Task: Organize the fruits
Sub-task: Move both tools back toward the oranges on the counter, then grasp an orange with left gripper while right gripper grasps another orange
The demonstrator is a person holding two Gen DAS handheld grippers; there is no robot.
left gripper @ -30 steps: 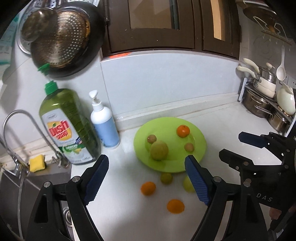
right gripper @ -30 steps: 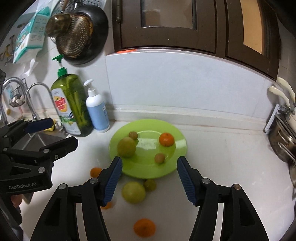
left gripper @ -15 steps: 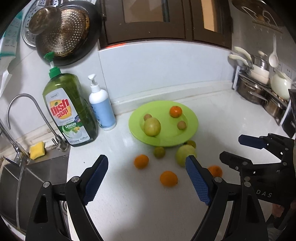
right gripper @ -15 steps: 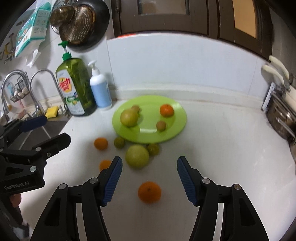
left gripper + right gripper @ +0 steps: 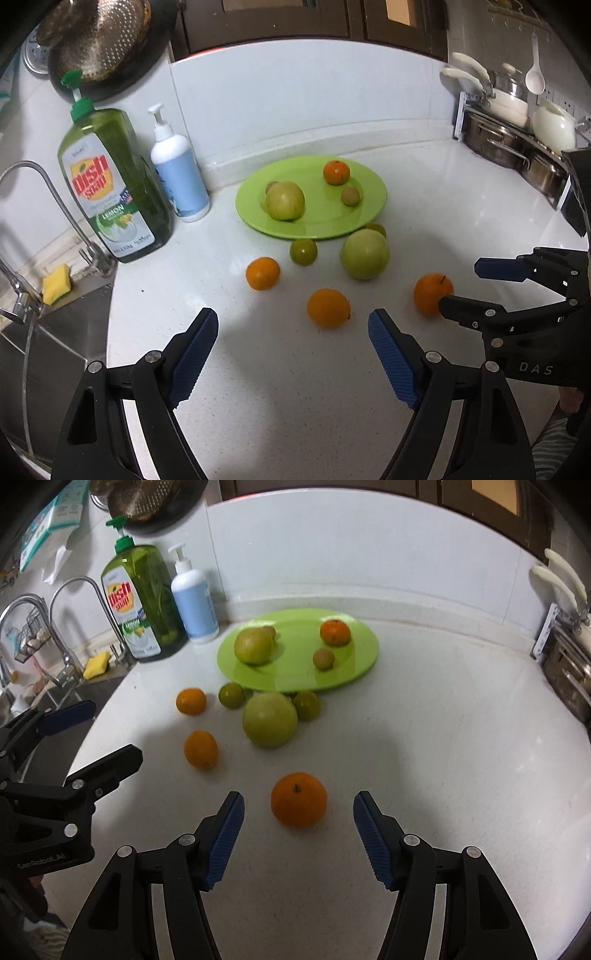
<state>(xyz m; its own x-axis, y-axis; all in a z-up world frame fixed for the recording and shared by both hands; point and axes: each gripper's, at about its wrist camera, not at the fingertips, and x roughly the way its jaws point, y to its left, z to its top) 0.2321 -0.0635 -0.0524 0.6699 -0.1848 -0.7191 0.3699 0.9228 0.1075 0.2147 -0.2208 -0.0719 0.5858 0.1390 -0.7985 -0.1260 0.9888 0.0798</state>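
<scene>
A green plate (image 5: pixel 369 206) near the back wall holds a green apple (image 5: pixel 285 201), a small orange (image 5: pixel 336 171) and two small brown fruits. On the counter in front of it lie a large green apple (image 5: pixel 269 719), two small green fruits and three oranges. My right gripper (image 5: pixel 298 808) is open, and the nearest orange (image 5: pixel 299 799) sits between its fingertips with a gap on each side. My left gripper (image 5: pixel 291 332) is open wide, its jaws closing slightly with nothing between them; another orange (image 5: pixel 328 307) lies just beyond its tips.
A green dish soap bottle (image 5: pixel 110 184) and a white pump bottle (image 5: pixel 179 177) stand left of the plate. The sink (image 5: pixel 55 332) with its tap drops off at the left. Pots on a rack (image 5: pixel 509 147) stand at the right. White counter stretches right of the fruits.
Both grippers have come down and tilted toward the counter. The loose fruits now sit larger and closer, and the near orange has come between the right fingertips.
</scene>
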